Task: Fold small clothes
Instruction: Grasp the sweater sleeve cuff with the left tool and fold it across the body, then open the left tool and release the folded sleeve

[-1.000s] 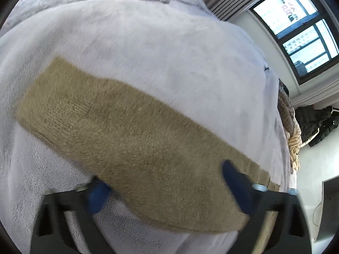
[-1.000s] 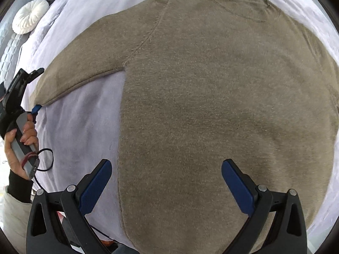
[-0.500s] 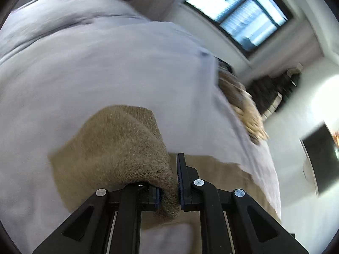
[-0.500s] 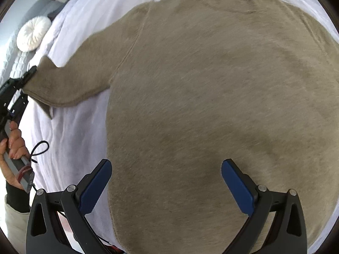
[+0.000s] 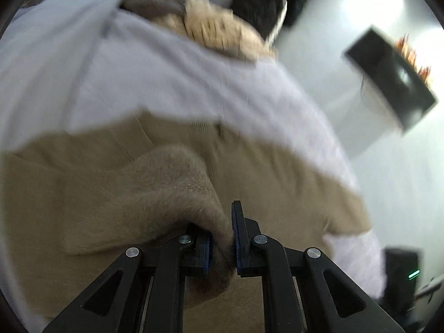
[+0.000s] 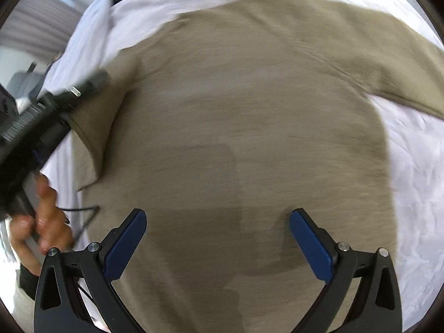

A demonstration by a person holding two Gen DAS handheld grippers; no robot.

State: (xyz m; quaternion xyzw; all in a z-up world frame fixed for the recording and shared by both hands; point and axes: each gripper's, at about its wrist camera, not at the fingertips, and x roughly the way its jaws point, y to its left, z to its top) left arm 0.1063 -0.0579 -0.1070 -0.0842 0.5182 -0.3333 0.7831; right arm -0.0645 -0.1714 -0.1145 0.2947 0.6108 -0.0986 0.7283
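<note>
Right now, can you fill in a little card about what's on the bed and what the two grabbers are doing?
garment: tan knit sweater, spread flat on the bed
surface: white bedspread
left gripper: shut on the sweater's sleeve, which is lifted over the sweater body
right gripper: open, over the lower body of the sweater, holding nothing
other sleeve: lying out to the side
elsewhere on the bed: a pile of other clothes, blurred

Pale bedspread, striped knit heap, dark box.
</note>
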